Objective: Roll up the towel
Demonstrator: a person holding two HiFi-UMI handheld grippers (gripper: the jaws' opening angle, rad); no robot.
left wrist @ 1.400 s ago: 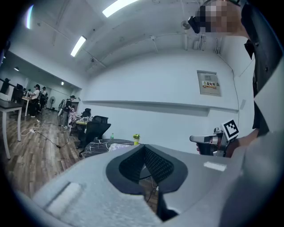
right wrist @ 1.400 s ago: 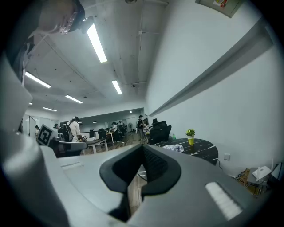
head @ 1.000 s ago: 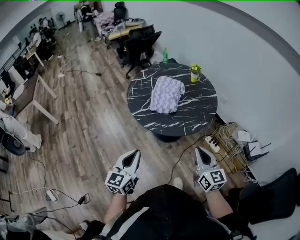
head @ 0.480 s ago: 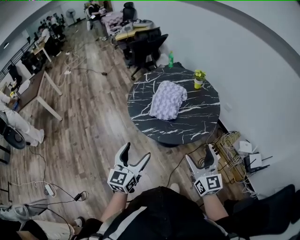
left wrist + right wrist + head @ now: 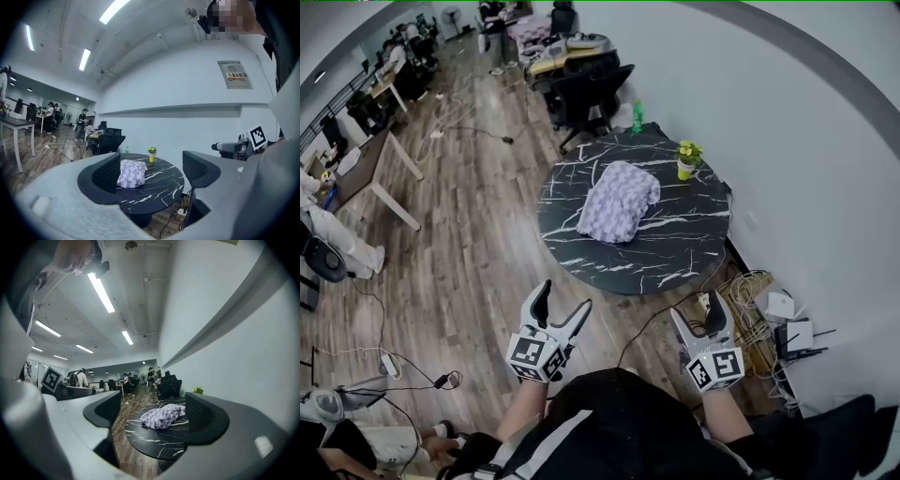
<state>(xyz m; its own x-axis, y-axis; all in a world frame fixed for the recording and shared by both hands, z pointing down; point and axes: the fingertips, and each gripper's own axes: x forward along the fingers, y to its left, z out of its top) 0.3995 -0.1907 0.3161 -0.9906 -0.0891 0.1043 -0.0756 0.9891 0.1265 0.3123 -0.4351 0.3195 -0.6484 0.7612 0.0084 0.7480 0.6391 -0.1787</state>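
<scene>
Lilac towel (image 5: 619,214) on the desk (image 5: 675,258) at upper centre, long axis slanting toward upper right, lies well apart from my left tongs (image 5: 564,298) and right tongs (image 5: 698,314), both spread empty, neither clearly nearer.

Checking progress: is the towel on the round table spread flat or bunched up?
Bunched up: the towel lies as a rumpled, loosely folded heap on the table, not flat and not rolled.
</scene>
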